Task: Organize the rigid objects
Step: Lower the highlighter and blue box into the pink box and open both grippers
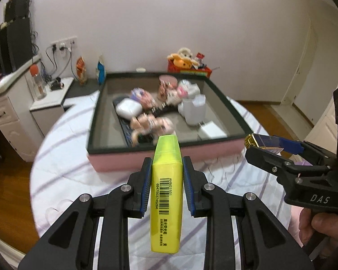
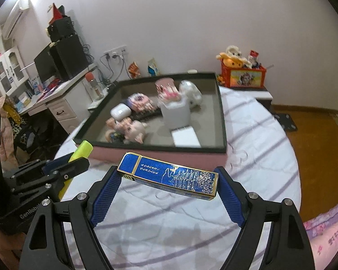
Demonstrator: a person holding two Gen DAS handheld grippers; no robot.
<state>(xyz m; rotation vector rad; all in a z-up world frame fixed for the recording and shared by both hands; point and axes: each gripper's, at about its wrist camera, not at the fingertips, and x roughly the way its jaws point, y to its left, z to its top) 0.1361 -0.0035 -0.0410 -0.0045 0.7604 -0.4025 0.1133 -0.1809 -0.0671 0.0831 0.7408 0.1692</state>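
Note:
My left gripper [image 1: 166, 168] is shut on a yellow highlighter [image 1: 166, 186] with a barcode, held lengthwise above the bed, cap pointing at the box. My right gripper [image 2: 169, 180] is shut on a blue and gold lighter-like case [image 2: 169, 175], held crosswise by its ends. That case [image 1: 262, 142] and the right gripper [image 1: 281, 157] show at the right of the left wrist view. The highlighter [image 2: 82, 150] and the left gripper show at the left of the right wrist view. Ahead lies a pink box with a dark rim [image 1: 97, 121] [image 2: 223, 117] holding several small items.
The box holds a white earbud case [image 1: 128, 108], pig figurines [image 2: 128, 128], a white container [image 2: 175, 112] and a white charger block [image 1: 211, 130]. The bed has a white striped quilt [image 2: 259, 135]. A desk stands left, a red toy box [image 2: 243, 76] at the back right.

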